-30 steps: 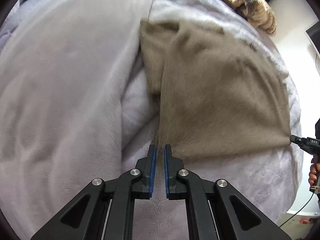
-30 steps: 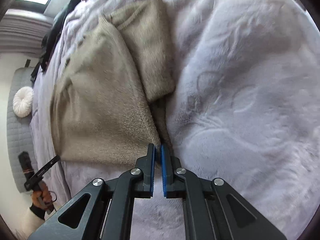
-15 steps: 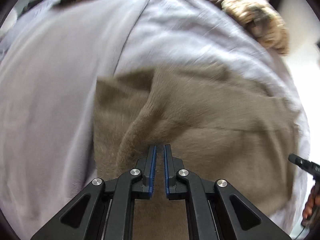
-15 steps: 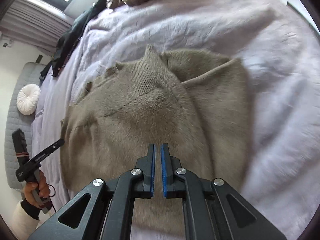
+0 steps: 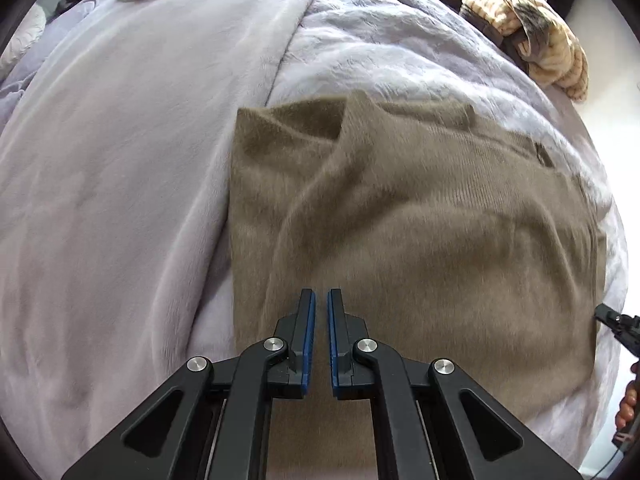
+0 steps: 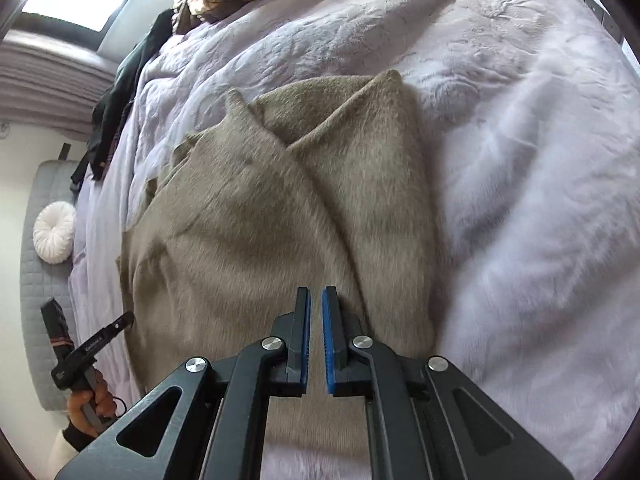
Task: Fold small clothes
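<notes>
A taupe knit sweater [image 5: 420, 240] lies folded on the lilac bed blanket [image 5: 120, 160], with a sleeve folded across its far end. My left gripper [image 5: 321, 300] hovers over the sweater's near left part, jaws nearly closed with a thin gap, holding nothing. In the right wrist view the sweater [image 6: 260, 220] lies the same way. My right gripper [image 6: 316, 298] hovers over its near right part, jaws slightly apart and empty. The other gripper shows at the left edge of that view [image 6: 96, 344].
A pile of brown and cream clothes [image 5: 520, 20] lies at the bed's far end. Dark garments [image 6: 116, 112] hang over the bed's left side. A round white cushion [image 6: 54, 232] sits on a grey quilted seat beyond the bed.
Both grippers carried the sweater's near edge forward over itself, folding it, then let go. The jaws now stand slightly apart above the folded sweater.
</notes>
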